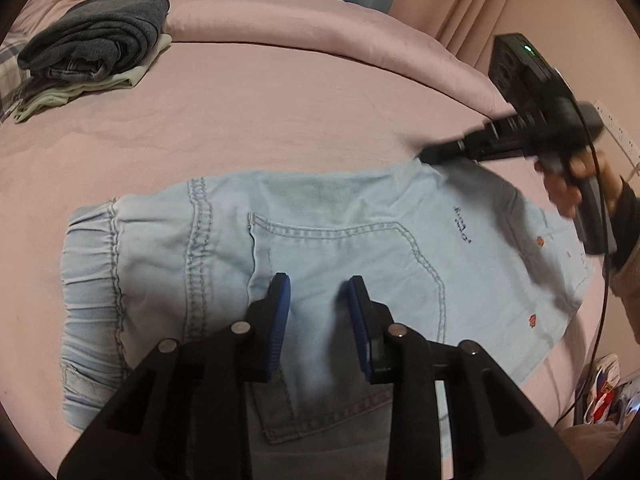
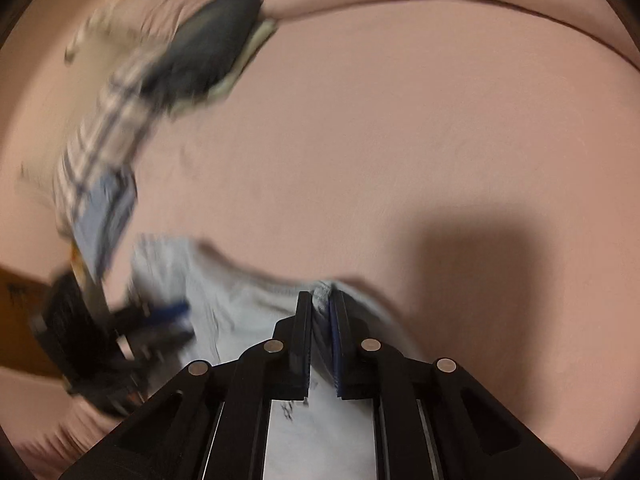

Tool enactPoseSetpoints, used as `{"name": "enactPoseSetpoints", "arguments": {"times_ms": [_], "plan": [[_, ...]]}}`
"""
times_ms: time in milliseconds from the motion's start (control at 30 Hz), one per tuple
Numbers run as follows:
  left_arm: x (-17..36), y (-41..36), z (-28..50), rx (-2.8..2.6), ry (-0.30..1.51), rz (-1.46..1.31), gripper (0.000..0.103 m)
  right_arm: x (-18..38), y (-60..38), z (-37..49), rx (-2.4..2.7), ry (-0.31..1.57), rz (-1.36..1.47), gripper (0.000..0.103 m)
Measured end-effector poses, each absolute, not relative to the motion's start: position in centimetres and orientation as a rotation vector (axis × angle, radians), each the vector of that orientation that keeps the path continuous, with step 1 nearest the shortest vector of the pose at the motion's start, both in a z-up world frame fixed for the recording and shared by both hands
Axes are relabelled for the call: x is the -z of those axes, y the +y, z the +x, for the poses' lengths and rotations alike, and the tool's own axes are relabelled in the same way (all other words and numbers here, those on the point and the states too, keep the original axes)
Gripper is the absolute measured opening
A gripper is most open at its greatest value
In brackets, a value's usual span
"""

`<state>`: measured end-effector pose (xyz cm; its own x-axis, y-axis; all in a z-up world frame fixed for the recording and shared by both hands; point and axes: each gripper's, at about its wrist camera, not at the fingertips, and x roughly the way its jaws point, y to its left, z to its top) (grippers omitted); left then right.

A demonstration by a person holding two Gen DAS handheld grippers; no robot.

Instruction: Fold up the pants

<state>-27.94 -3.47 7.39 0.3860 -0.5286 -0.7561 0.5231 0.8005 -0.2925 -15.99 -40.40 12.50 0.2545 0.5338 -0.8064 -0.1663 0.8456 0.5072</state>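
Two grippers work on one pair of pale blue denim pants (image 1: 320,240) spread flat on a pink-covered bed (image 1: 280,120), toward its near edge. Nearest in the left wrist view, the left gripper (image 1: 318,294) points steeply down over the seat of the pants, just below a stitched back pocket; its jaws stand partly apart, with denim showing between the blue pads (image 1: 280,320), and whether the pads press the cloth cannot be told. The elastic waistband (image 1: 88,280) lies toward the left side of the bed. Farther along the garment, at its far right corner, the right gripper (image 1: 430,155) meets the fabric edge, held by a person's hand (image 1: 576,184) in a dark sleeve. In the blurred right wrist view, the right gripper (image 2: 320,304) has its jaws drawn nearly together on a bunched fold of the pale denim. Beyond the pants, well apart near the far left corner of the bed, rests a stack of folded clothes (image 1: 96,52), dark grey on top and pale beneath. A rolled pink duvet (image 1: 320,28) borders the far edge.
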Motion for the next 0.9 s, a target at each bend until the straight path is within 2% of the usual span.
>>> {"name": "enactPoseSetpoints", "arguments": {"times_ms": [67, 167, 333, 433, 667, 900], "plan": [[-7.4, -3.8, -28.0, 0.667, 0.966, -0.001, 0.031, -11.8, -40.9, -15.2, -0.462, 1.223, 0.371, 0.006], [-7.4, -3.5, -28.1, 0.667, 0.967, 0.003, 0.031, -10.6, -40.5, -15.0, -0.402, 1.235, 0.293, 0.006], [-7.4, -3.7, -27.7, 0.658, 0.973, 0.008, 0.031, -14.5, -42.0, -18.1, -0.338, 1.034, 0.279, 0.007], [-7.4, -3.7, -27.6, 0.652, 0.976, 0.012, 0.031, -16.7, -42.4, -22.7, -0.331, 0.936, 0.211, 0.007], [-7.5, -4.4, -27.7, 0.614, 0.989, 0.064, 0.031, -12.4, -41.6, -33.4, -0.165, 1.002, -0.043, 0.007], [-7.7, -5.5, -28.6, 0.530, 1.011, 0.166, 0.031, -10.7, -40.4, -38.1, -0.094, 1.002, -0.093, 0.007]]}}
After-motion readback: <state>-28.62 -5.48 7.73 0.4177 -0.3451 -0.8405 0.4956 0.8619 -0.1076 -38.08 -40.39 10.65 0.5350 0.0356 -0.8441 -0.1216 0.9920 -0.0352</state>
